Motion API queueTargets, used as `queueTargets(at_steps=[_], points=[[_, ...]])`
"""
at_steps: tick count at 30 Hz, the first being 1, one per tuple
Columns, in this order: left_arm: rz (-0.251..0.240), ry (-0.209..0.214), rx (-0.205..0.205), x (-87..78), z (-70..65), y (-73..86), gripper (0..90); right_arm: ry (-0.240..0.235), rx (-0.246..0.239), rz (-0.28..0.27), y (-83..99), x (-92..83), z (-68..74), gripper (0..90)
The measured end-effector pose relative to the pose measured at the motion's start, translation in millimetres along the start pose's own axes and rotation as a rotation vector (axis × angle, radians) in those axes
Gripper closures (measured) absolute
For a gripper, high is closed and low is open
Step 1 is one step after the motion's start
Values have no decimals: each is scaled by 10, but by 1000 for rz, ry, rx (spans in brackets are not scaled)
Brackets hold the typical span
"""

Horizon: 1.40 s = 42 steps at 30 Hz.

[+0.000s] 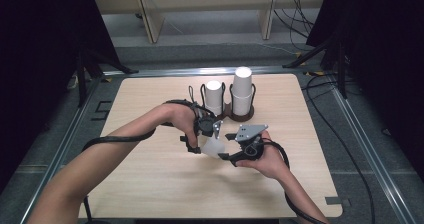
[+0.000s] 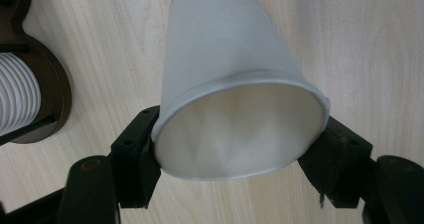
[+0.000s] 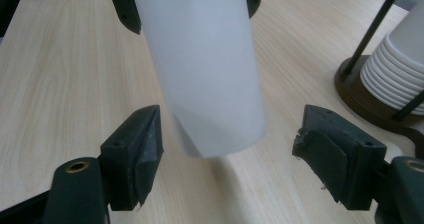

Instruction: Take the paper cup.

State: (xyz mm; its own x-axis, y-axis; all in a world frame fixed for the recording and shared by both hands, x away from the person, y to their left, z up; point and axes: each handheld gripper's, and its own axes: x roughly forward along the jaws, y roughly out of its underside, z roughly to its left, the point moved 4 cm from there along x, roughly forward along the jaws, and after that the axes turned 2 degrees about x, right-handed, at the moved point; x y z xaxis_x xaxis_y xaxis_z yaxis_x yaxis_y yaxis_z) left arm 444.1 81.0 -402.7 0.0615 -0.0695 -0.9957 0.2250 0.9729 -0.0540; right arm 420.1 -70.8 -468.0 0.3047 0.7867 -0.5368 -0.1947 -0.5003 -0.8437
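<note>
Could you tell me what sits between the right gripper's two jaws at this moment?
The closed bottom end of the white cup, with gaps either side, seen in the right gripper view; the left gripper clamps its rim.

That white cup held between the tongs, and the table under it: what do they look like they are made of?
The cup looks like thin paper or matte plastic: dull white wall, rolled rim, and its mouth squeezed oval between the left tongs. I cannot tell which. The table looks like pale wood or wood-look laminate: fine straight grain lines, a smooth, faintly satin surface.
</note>
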Motion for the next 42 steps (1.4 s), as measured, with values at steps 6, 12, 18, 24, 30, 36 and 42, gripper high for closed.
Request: queueTargets(at_steps=[6, 12, 18, 24, 30, 36, 42], points=[[7, 3, 5, -3, -5, -10, 306, -11, -21, 5, -43, 80, 14, 260], [11, 6, 8, 14, -9, -21, 306, -22, -31, 13, -77, 133, 45, 260], [9, 7, 8, 19, -8, -33, 306, -32, -36, 13, -81, 199, 74, 261], [-4, 13, 6, 10, -13, -48, 305, -37, -25, 13, -72, 244, 92, 262], [-3, 10, 11, 4, -17, -61, 305, -39, -44, 7, -103, 283, 102, 270], [-5, 10, 9, 12, -20, -52, 305, -43, -31, 3, -90, 308, 114, 278], [-7, 10, 11, 12, -19, -57, 305, -41, -30, 4, -71, 314, 114, 290]])
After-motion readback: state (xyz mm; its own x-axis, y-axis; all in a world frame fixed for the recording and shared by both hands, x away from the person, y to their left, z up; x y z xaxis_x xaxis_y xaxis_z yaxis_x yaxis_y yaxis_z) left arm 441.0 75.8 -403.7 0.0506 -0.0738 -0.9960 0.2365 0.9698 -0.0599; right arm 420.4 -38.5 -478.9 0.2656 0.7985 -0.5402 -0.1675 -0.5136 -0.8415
